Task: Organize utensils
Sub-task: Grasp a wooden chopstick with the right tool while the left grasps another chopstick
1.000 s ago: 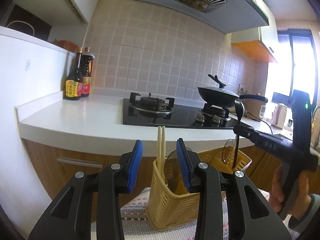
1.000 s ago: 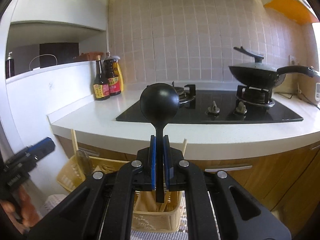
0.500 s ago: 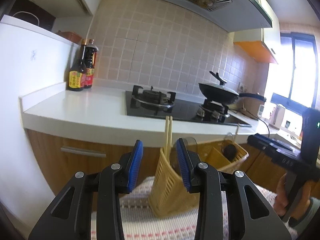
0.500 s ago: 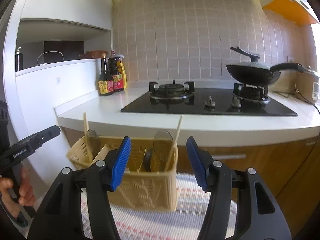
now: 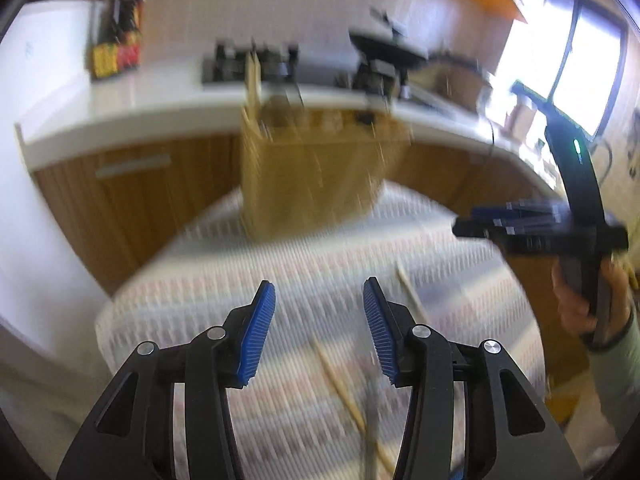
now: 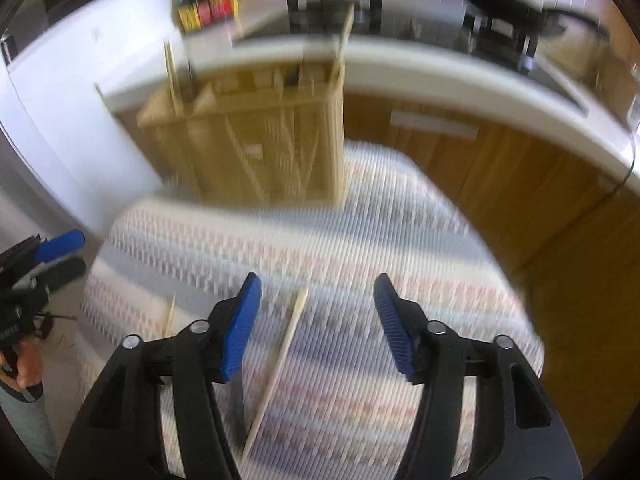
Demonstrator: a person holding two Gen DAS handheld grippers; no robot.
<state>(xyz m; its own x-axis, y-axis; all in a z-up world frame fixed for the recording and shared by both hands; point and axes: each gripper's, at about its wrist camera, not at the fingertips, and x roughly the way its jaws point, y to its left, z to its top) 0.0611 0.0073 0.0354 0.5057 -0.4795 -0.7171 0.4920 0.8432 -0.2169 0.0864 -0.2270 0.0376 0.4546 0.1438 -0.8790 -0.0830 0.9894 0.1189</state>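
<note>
Your left gripper point(image 5: 319, 330) had its jaws wide apart and empty above loose chopsticks point(image 5: 344, 392) on the striped cloth point(image 5: 280, 264), yellow utensil basket point(image 5: 308, 176) beyond, your right gripper point(image 6: 316, 326) likewise agape, holding nothing.

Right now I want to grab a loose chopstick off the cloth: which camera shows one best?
The right wrist view: a pale chopstick lies nearly full length on the striped cloth, between the open right gripper fingers. The left wrist view shows chopsticks more blurred and partly cut off behind the open left gripper.
</note>
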